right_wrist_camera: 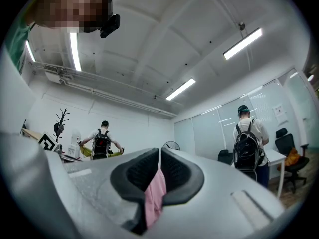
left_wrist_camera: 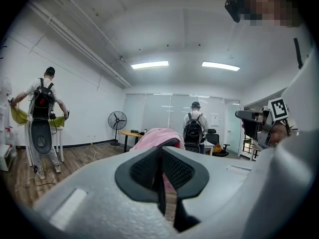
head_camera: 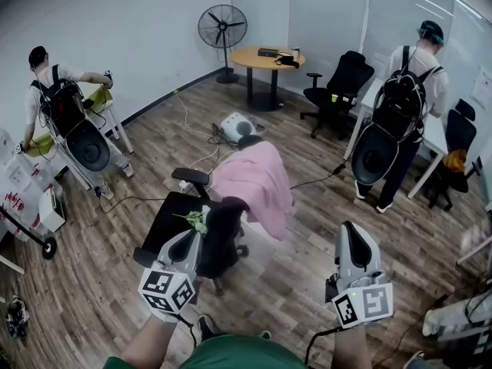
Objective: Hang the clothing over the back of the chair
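A pink garment (head_camera: 257, 181) lies draped over the back of a black office chair (head_camera: 178, 215) in the middle of the room. Only the chair's dark top edge shows above the cloth. My left gripper (head_camera: 194, 238) hangs near the chair's seat, jaws shut and empty. In the left gripper view the left gripper (left_wrist_camera: 160, 153) points level at the pink garment (left_wrist_camera: 155, 135). My right gripper (head_camera: 350, 229) floats to the right of the chair, apart from the cloth, and is shut. Seen along the right gripper (right_wrist_camera: 159, 156), a strip of the pink garment (right_wrist_camera: 154, 195) shows through the slit below the pads.
A person (head_camera: 58, 102) handles yellow cloth at a table on the left. Another person (head_camera: 407, 91) with a backpack stands at a desk on the right. A fan (head_camera: 222, 26), a round table (head_camera: 265, 57), more black chairs (head_camera: 338, 83) and a white device (head_camera: 235, 125) with cables stand behind.
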